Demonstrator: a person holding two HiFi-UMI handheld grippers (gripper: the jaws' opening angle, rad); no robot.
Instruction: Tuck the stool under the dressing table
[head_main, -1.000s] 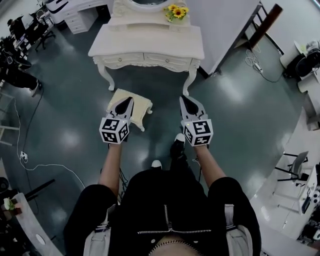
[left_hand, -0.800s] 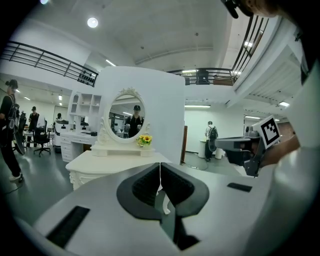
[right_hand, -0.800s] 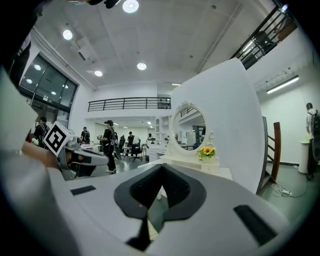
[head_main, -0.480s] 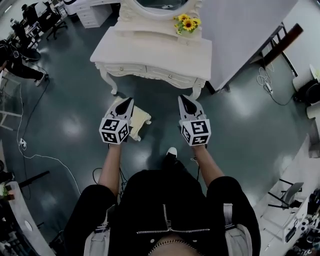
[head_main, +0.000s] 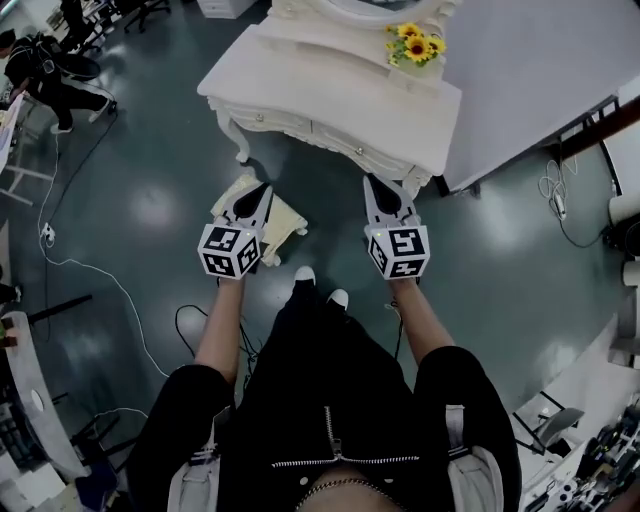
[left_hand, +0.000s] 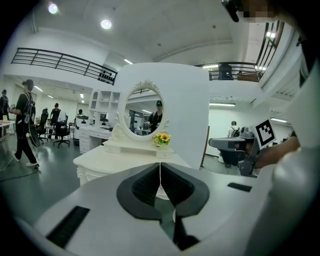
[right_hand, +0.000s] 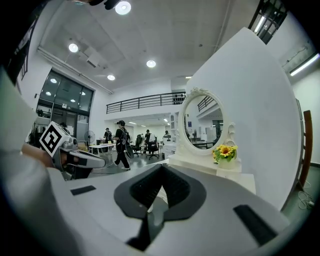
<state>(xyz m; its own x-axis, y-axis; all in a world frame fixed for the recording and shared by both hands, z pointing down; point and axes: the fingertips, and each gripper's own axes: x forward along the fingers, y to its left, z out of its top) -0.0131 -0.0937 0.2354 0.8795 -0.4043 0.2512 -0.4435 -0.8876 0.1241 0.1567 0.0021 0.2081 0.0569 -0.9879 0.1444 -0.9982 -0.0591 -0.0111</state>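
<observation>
Both forearms reach forward side by side at mid-frame, with each hand hidden behind its marker cube. The left gripper (head_main: 262, 190) and the right gripper (head_main: 375, 183) both have their jaws pressed together on nothing. The stool (head_main: 287, 217) stands on the floor beneath the left gripper's tip, in front of the dressing table (head_main: 330, 95) and not yet under it. Compared with a second ago, the dressing table has swung toward the upper right and sits slanted. The right gripper's tip now overlaps its front edge, and the shoes (head_main: 304, 273) are side by side.
</observation>
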